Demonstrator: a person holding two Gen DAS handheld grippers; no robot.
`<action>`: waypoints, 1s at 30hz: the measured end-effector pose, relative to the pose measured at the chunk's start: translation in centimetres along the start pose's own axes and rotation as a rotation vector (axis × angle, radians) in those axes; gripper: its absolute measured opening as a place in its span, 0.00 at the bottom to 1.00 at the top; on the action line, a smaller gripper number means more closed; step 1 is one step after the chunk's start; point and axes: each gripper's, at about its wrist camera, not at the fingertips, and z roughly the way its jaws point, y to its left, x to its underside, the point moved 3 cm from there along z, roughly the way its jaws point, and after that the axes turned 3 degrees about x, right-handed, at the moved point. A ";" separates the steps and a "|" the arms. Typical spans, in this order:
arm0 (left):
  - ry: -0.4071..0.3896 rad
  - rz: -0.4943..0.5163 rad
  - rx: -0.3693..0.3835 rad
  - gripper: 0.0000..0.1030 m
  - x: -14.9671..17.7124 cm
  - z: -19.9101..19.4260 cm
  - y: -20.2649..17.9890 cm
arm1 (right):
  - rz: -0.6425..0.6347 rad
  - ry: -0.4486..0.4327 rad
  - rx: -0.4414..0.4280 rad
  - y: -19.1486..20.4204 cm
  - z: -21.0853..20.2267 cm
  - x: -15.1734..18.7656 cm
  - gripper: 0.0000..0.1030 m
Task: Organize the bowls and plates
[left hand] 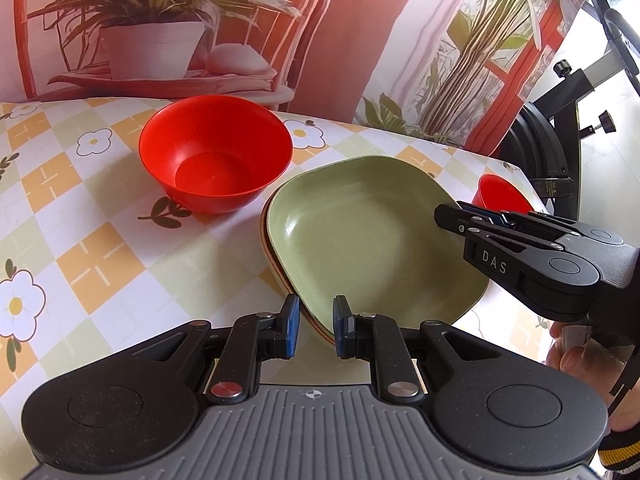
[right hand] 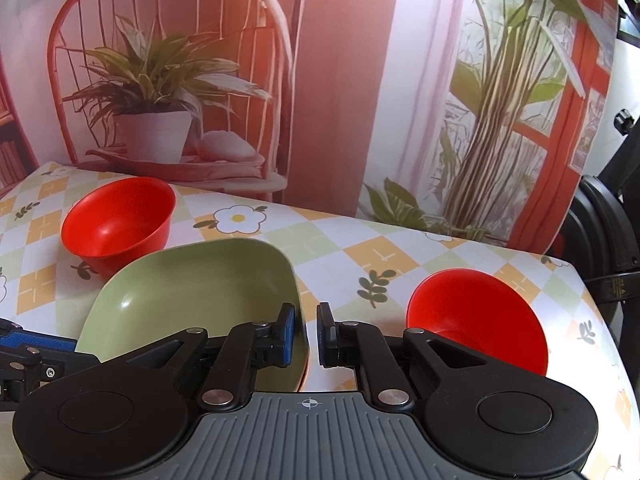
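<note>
A green square plate (left hand: 372, 240) (right hand: 192, 292) tops a small stack, and an orange plate's edge (left hand: 265, 236) shows beneath it. My left gripper (left hand: 314, 326) (right hand: 24, 344) is open, its fingers either side of the stack's near corner. My right gripper (right hand: 307, 334) (left hand: 444, 216) is open by a narrow gap at the plate's right rim, left finger inside the plate, right finger outside. A big red bowl (left hand: 216, 152) (right hand: 120, 220) stands upright behind the stack to the left. A second red bowl (right hand: 476, 316) (left hand: 500, 196) sits just right of my right gripper.
The table (left hand: 80, 240) (right hand: 340, 248) wears a checked flower-print cloth. A printed plant backdrop (left hand: 160, 20) hangs along its far edge. Black exercise equipment (left hand: 560, 140) (right hand: 608, 260) stands past the table's right edge. A hand (left hand: 576, 356) holds the right gripper.
</note>
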 end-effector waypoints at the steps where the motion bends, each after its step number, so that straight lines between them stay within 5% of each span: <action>1: -0.002 0.001 -0.002 0.18 0.0 -0.1 0.0 | 0.000 -0.003 0.002 -0.1 -0.2 0.0 0.09; 16: -0.030 0.023 -0.014 0.18 0.5 -1.4 -0.7 | 0.090 -0.015 -0.007 -1.8 -4.1 2.1 0.16; 30: -0.038 0.056 -0.032 0.18 1.4 -1.8 -1.1 | 0.046 0.014 -0.038 0.5 -4.7 3.5 0.18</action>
